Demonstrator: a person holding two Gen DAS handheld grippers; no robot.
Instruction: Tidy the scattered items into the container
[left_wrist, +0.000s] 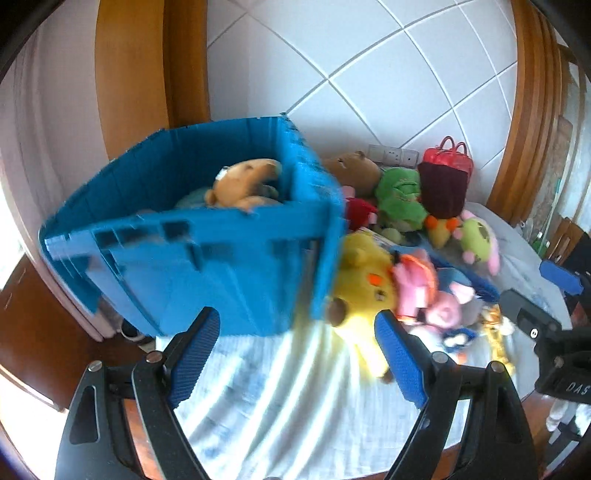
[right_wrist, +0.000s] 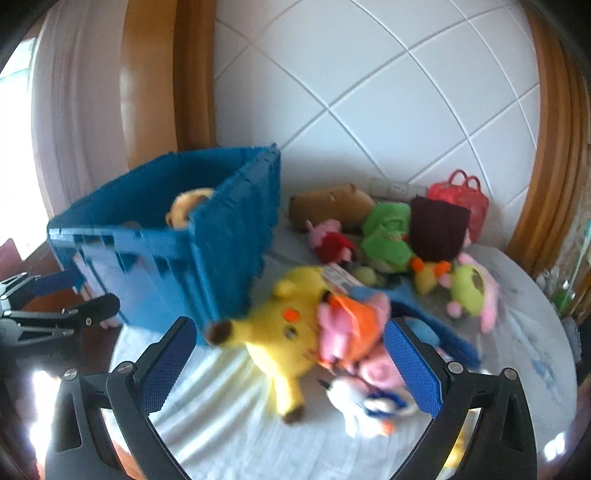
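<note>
Blue crate (left_wrist: 207, 258) sits at the left of the cloth-covered surface (left_wrist: 266, 406) with one tan plush (left_wrist: 243, 181) already inside; the rest, yellow plush (right_wrist: 284, 332) nearest, pink ones (right_wrist: 354, 332) piled on it, green (right_wrist: 388, 236) and brown (right_wrist: 332, 205) toys further back, lie loose to its right. Both your claws are spread wide and empty: left claw (left_wrist: 299, 362) hovers by the crate's near wall, right claw (right_wrist: 295, 369) straddles the yellow plush. Looks like the pick phase, so drop the right claw, close on the plush body, then lift over the crate rim.
</note>
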